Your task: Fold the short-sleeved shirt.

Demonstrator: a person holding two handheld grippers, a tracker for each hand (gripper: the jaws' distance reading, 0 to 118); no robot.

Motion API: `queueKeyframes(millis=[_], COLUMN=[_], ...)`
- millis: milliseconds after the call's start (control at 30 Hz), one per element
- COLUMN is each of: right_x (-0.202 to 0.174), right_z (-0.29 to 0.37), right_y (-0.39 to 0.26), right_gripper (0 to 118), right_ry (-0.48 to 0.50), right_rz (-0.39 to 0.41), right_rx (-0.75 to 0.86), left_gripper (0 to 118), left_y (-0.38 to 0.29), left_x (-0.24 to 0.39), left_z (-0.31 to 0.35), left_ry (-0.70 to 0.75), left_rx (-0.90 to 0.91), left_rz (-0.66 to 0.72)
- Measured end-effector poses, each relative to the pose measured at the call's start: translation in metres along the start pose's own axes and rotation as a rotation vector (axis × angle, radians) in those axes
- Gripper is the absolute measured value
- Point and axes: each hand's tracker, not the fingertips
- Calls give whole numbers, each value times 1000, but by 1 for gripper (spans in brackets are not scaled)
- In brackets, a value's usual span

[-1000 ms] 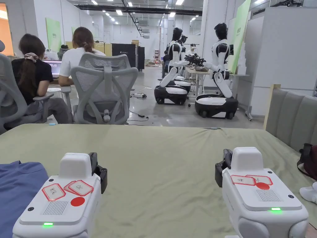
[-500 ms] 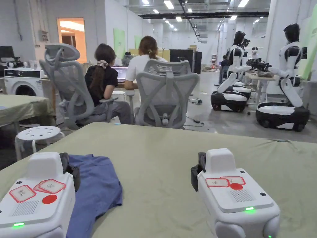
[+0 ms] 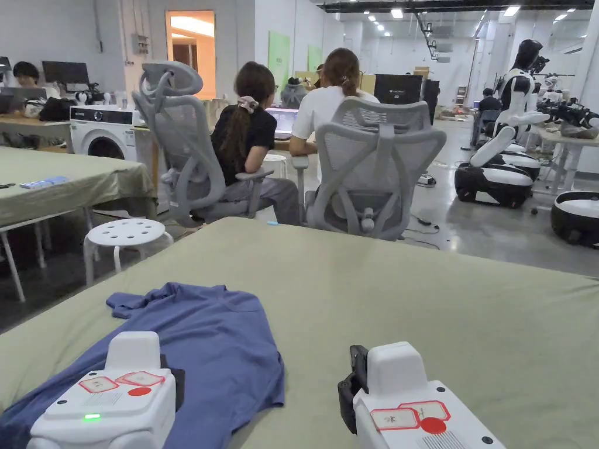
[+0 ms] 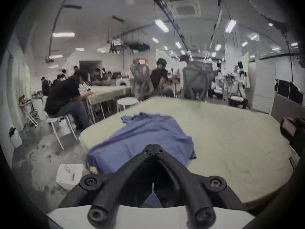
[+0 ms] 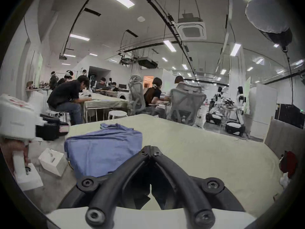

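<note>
A blue short-sleeved shirt [image 3: 199, 345] lies rumpled on the left part of the green-covered table [image 3: 409, 304], its near end hanging over the table's left edge. In the left gripper view the shirt [image 4: 145, 133] lies just ahead of my left gripper [image 4: 153, 147], whose jaws are closed together above the cloth with nothing between them. My right gripper [image 5: 151, 148] is shut too, empty, hovering over bare table beside the shirt [image 5: 102, 148]. Both white gripper bodies appear at the bottom of the head view, the left gripper [image 3: 175, 380] over the shirt, the right gripper [image 3: 351, 386] to its right.
Two people sit in grey mesh chairs [image 3: 374, 169] beyond the table's far edge. A white stool [image 3: 123, 234] and another green table [image 3: 64, 181] stand to the left. White boxes [image 5: 51, 161] lie on the floor by the left edge. A padded panel [image 5: 283, 136] borders the right side.
The head camera has turned left, bringing the whole shirt into sight. Both grippers have come down and left, the left one now over the shirt.
</note>
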Motion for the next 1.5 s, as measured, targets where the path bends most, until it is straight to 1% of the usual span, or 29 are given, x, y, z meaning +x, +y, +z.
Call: queueKeyframes(millis=[167,233,367,433,500,567,600,633,667,700,733,767,800,867,933,967,1000,1033,1067,1100,1133,1167,1200,1233,1267,1333,1367,1400,1500], right_x=[0,0,1,3,7,10,13,14,15,17,19,21,23,28,31,33,37,39,41,44,49,52,56,59,65,75,81,90,114], right_z=[-46,-63,-95,-110,-125,-136,-142,-145,-149,-151,-153,-156,-158,-161,-163,-164,-163,-163,-162,-161,-159,-158,-156,-154,-150,-143,-140,-136,-121], right_y=[5,6,3,0,-5,-9,-12,-13,-16,-18,-20,-22,-25,-30,-35,-37,-38,-39,-40,-40,-41,-41,-40,-39,-39,-38,-37,-36,-32], right_gripper=[0,0,0,0,0,0,0,0,0,0,0,0,0,0,0,0,0,0,0,0,0,0,0,0,0,0,0,0,0], right_ry=[25,34,50,54,52,50,47,48,45,40,37,33,28,20,9,5,1,-4,-9,-13,-16,-22,-28,-32,-38,-55,-66,-77,-127], right_rz=[-1,-2,7,16,18,15,13,13,15,15,12,4,-5,-12,-18,-21,-25,-27,-29,-34,-38,-42,-47,-51,-56,-61,-64,-69,-82], right_rx=[-36,-46,-71,-87,-106,-120,-130,-137,-144,-147,-152,-157,-162,-173,-186,-193,-198,-202,-204,-203,-202,-201,-200,-196,-189,-182,-180,-178,-164], left_gripper=[0,0,0,0,0,0,2,21,70,105,118,106,102,103,101,96,92,89,76,47,0,1,1,1,0,0,0,0,0], left_y=[27,41,62,70,74,75,75,75,72,69,65,63,59,45,27,16,6,4,10,16,22,27,34,35,35,51,63,75,105], left_x=[-1,-2,4,12,21,29,36,41,45,50,55,61,60,67,68,72,77,82,77,77,76,74,65,62,64,66,73,84,123], left_z=[-109,-160,-253,-288,-316,-335,-345,-351,-358,-365,-370,-373,-381,-396,-408,-413,-412,-406,-405,-403,-400,-398,-393,-393,-391,-381,-373,-366,-347], left_ry=[-141,-168,-146,-133,-156,-175,-171,-168,-168,-153,-125,-121,-105,-82,-124,-152,-154,-102,-109,-87,-73,-45,-44,-88,-103,-101,-141,-170,-225], left_rx=[-220,-319,-450,-483,-499,-513,-509,-506,-504,-517,-526,-493,-521,-602,-672,-725,-759,-683,-682,-686,-667,-629,-626,-654,-680,-612,-577,-561,-491], left_rz=[57,68,70,62,75,110,101,87,47,15,-5,-21,-9,7,29,39,20,-82,-64,-30,-31,-45,-19,43,57,66,88,81,-16])
